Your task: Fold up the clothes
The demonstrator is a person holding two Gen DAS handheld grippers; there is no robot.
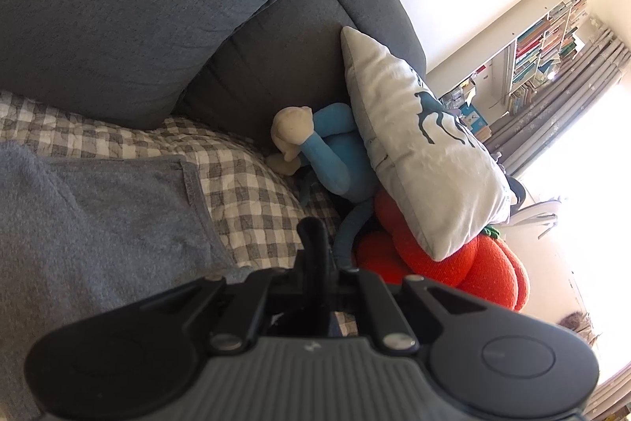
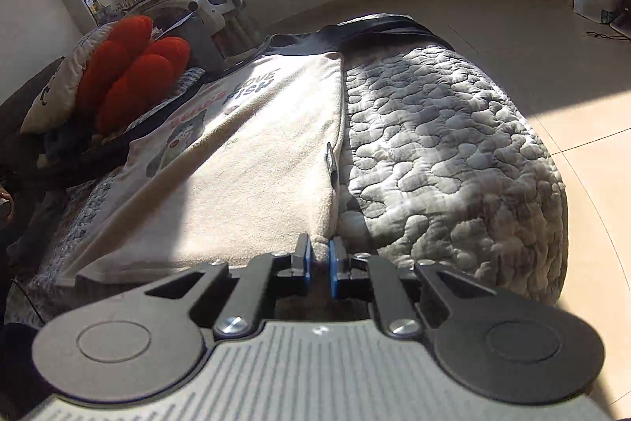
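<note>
A cream sweatshirt (image 2: 244, 152) with a cartoon print, lettering and dark sleeves lies flat on the quilted sofa cover (image 2: 434, 145). My right gripper (image 2: 320, 251) is shut on its near right corner, and the cloth shows between the blue pads (image 2: 307, 257). In the left wrist view a grey fleecy cloth (image 1: 98, 208) with a stitched hem lies on the checked cover (image 1: 252, 192). My left gripper (image 1: 313, 227) hovers by that hem's right end. Its black fingers are pressed together and I see no cloth between the tips.
A white pillow (image 1: 414, 145), an orange plush (image 1: 485, 267) and a blue doll (image 1: 335, 152) are piled at the sofa's end, against the grey backrest (image 1: 138, 6). The orange plush (image 2: 134, 77) lies left of the sweatshirt. Tiled floor (image 2: 552, 46) lies past the seat edge.
</note>
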